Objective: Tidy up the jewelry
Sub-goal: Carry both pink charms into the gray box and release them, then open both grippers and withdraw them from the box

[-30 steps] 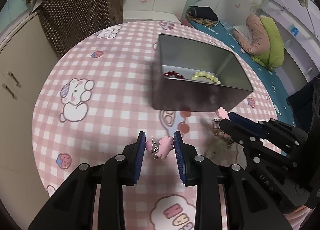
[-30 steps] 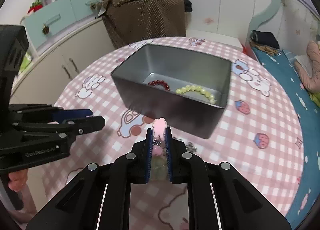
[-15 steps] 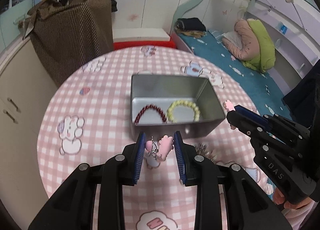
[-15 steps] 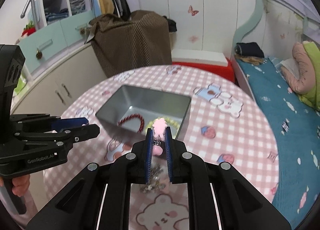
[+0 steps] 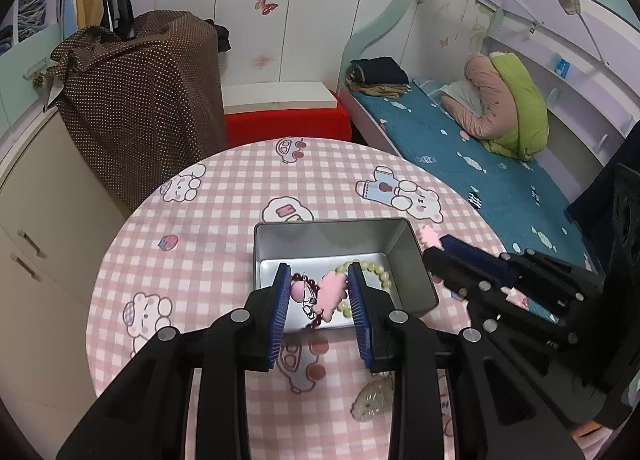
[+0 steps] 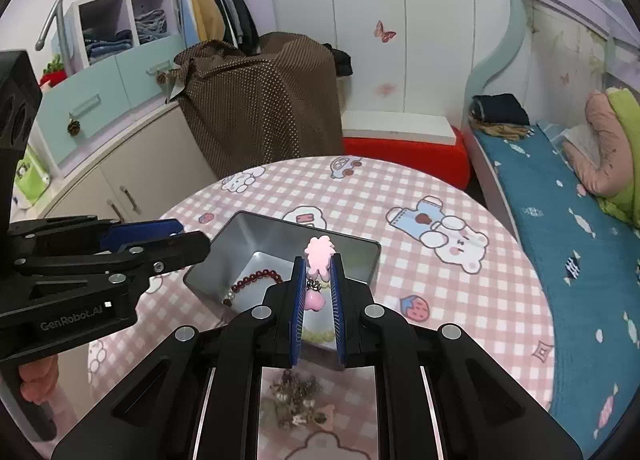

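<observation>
My left gripper (image 5: 319, 266) is shut on a pink cloud-shaped earring (image 5: 330, 294) with a bead and a metal hook, held above the near side of the grey tin (image 5: 328, 223). A dark red bead bracelet (image 5: 300, 280) and a yellow-green bead bracelet (image 5: 378, 272) lie in the tin. My right gripper (image 6: 317, 260) is shut on a pink flower earring (image 6: 319, 254), whose heart drop hangs between the fingers. It hovers over the tin (image 6: 276, 240), where the red bracelet (image 6: 252, 280) shows. Each gripper appears in the other's view, the right gripper (image 5: 434, 250) and the left gripper (image 6: 192, 236).
The round table (image 5: 200, 252) wears a pink checked cloth with cartoon prints. A loose heap of jewelry (image 6: 298, 400) lies near its front edge. Behind stand a brown dotted cover (image 5: 140, 100), a red bench (image 5: 286, 124), cabinets to the left and a bed (image 5: 480, 172) to the right.
Both grippers have risen and drawn back from the table with their earrings still held. The tin now looks smaller, and its inside with both bracelets is in plain sight.
</observation>
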Available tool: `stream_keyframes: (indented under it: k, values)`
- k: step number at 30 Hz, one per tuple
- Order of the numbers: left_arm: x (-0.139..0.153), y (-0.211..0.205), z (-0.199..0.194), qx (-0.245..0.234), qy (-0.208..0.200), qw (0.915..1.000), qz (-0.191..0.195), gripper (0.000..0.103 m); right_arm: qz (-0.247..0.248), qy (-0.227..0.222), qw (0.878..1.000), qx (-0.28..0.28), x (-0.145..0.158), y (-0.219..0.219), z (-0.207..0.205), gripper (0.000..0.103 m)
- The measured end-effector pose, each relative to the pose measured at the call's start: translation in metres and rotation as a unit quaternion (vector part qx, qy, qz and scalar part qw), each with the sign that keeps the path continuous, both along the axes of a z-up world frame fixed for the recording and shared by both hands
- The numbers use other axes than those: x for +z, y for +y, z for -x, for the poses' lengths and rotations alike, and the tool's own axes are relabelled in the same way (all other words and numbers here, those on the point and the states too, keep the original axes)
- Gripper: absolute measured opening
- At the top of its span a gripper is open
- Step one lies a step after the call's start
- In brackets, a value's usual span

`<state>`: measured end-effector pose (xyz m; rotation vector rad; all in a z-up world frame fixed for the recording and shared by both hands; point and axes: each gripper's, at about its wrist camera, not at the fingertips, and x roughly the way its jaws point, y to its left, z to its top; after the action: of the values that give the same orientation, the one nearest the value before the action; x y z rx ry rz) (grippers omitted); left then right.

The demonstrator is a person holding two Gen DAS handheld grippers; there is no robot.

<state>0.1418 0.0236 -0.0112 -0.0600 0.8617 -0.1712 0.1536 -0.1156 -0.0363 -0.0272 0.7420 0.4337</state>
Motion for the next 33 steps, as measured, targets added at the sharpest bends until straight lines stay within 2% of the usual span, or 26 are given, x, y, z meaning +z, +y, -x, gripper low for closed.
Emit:
stream_keyframes:
  k: [10,14,15,16,17,18,19,21,33]
  values:
    - [-0.011,-0.001,-0.023,0.005,0.016,0.9998,-0.006,0.028,-0.001,0.024,1.0,0.007,-0.016,0.008,-0.019,0.014]
    - [-0.013,-0.001,-0.028,0.005,0.02,0.9997,-0.013,0.028,0.002,0.017,1.0,0.004,-0.014,0.007,-0.019,0.015]
    - [-0.015,0.0,-0.029,0.009,0.023,0.9995,-0.018,0.036,0.003,0.018,1.0,0.0,-0.013,0.006,-0.019,0.018]
    - [-0.016,0.003,-0.03,0.018,0.028,0.9992,-0.022,0.044,0.004,0.019,1.0,-0.005,-0.012,0.004,-0.019,0.034]
    - [-0.016,0.004,-0.029,0.023,0.027,0.9991,-0.024,0.051,0.007,0.017,1.0,-0.014,-0.012,0.002,-0.019,0.045]
    - [-0.016,0.007,-0.029,0.033,0.024,0.9988,-0.027,0.051,0.014,0.007,0.999,-0.032,-0.01,-0.001,-0.018,0.065]
    - [-0.017,0.01,-0.03,0.035,0.027,0.9987,-0.025,0.052,0.017,-0.001,0.999,-0.042,-0.009,-0.004,-0.017,0.068]
    - [-0.018,0.016,-0.029,0.037,0.032,0.9987,-0.016,0.052,0.015,0.003,0.999,-0.047,-0.008,-0.009,-0.018,0.068]
    - [-0.014,0.02,-0.018,0.039,0.028,0.9987,-0.018,0.052,0.015,0.003,0.998,-0.054,-0.006,-0.014,-0.011,0.068]
